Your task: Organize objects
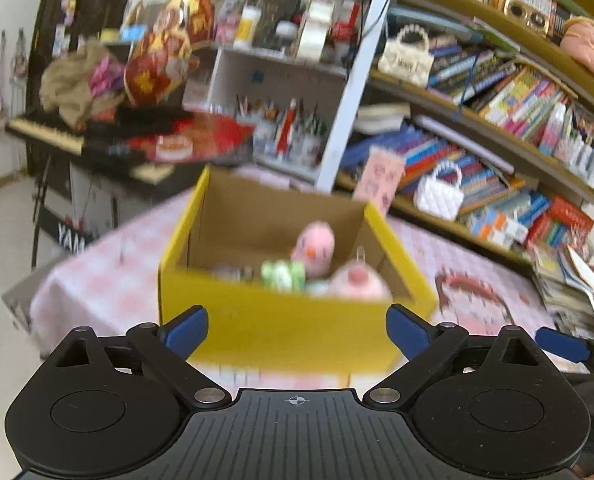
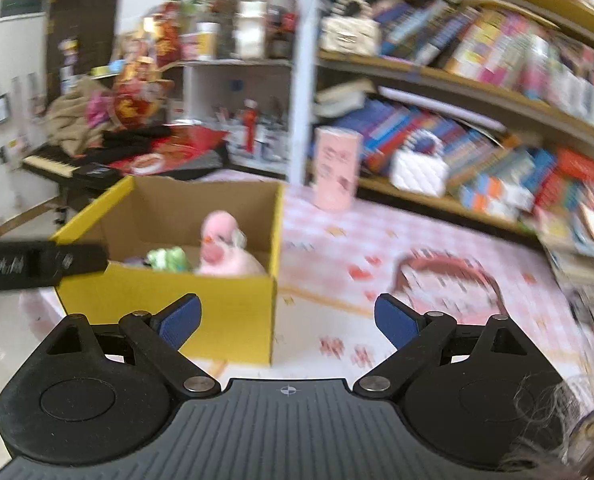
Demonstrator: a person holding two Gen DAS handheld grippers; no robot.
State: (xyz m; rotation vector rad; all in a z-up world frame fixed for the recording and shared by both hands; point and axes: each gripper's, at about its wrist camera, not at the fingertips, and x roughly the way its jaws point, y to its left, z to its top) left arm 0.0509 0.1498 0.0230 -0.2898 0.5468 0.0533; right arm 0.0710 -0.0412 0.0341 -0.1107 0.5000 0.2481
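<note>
A yellow cardboard box [image 1: 297, 332] stands open on the pink checked tablecloth [image 1: 109, 280]. Inside lie two pink plush toys [image 1: 315, 246] and a green toy [image 1: 283, 274]. My left gripper [image 1: 297, 322] hovers open just in front of the box's near wall, with nothing between its blue pads. My right gripper [image 2: 287, 318] is open and empty too, to the right of the box [image 2: 233, 312], over the cloth. In the right wrist view one pink plush [image 2: 221, 240] and the green toy [image 2: 167, 258] show inside. A pink headband [image 2: 449, 268] lies on the cloth right of the box.
A pink cylindrical canister [image 2: 337, 168] stands behind the box. Shelves packed with books [image 2: 477, 80] and a white quilted handbag [image 2: 419, 168] line the far right. A keyboard piano [image 2: 57, 164] piled with clutter stands at the left. The black body of the left gripper [image 2: 37, 266] juts in from the left.
</note>
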